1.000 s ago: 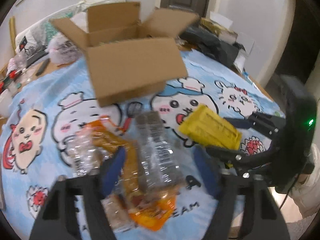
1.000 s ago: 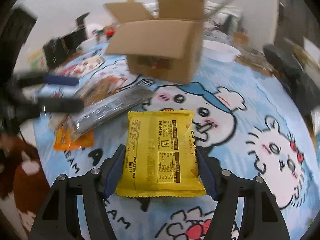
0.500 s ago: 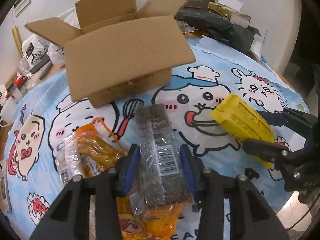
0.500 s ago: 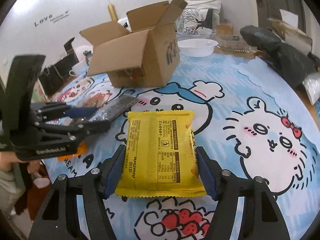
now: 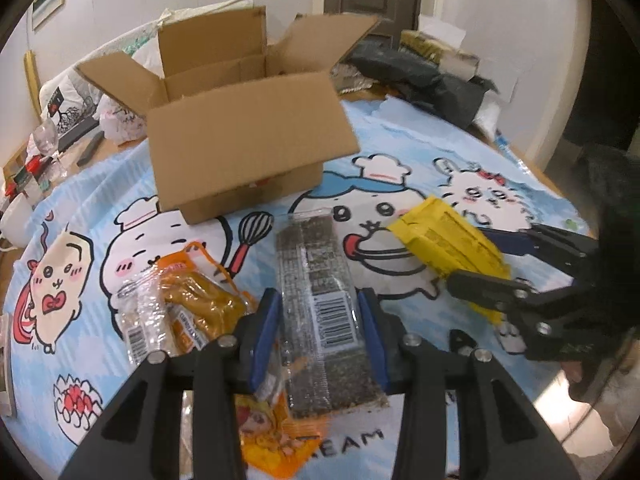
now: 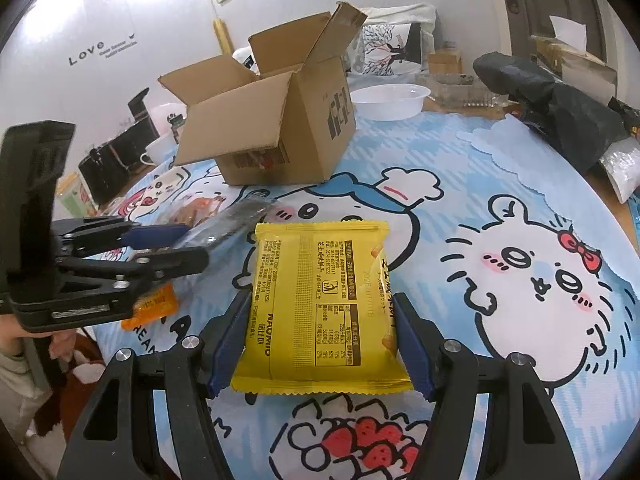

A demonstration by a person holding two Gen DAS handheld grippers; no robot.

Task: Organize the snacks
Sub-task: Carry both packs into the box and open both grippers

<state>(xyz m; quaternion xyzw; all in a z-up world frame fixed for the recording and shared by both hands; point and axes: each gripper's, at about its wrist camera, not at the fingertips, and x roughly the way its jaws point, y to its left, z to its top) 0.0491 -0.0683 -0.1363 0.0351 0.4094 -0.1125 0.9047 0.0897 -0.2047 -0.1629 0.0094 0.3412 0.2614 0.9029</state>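
My left gripper [image 5: 318, 322] is shut on a long clear pack of dark seaweed snack [image 5: 316, 292] and holds it lifted above the table. My right gripper [image 6: 322, 340] is shut on a yellow snack bag [image 6: 320, 308], also lifted; the bag shows in the left wrist view [image 5: 448, 250] too. An open cardboard box [image 5: 240, 120] stands on the cartoon tablecloth beyond both, its flaps up; in the right wrist view the box [image 6: 276, 120] is at upper left. The left gripper with the seaweed pack [image 6: 236, 218] appears at the left there.
An orange snack pouch [image 5: 200, 304] and a clear wrapped snack [image 5: 140, 320] lie under my left gripper. A white bowl [image 6: 388, 100] and black bags [image 6: 560, 108] sit at the table's far side. Cups and clutter [image 5: 36, 152] stand at the left edge.
Both grippers have risen with their snacks and moved toward the box. The left gripper's jaws closed on the seaweed pack between one second ago and half a second ago.
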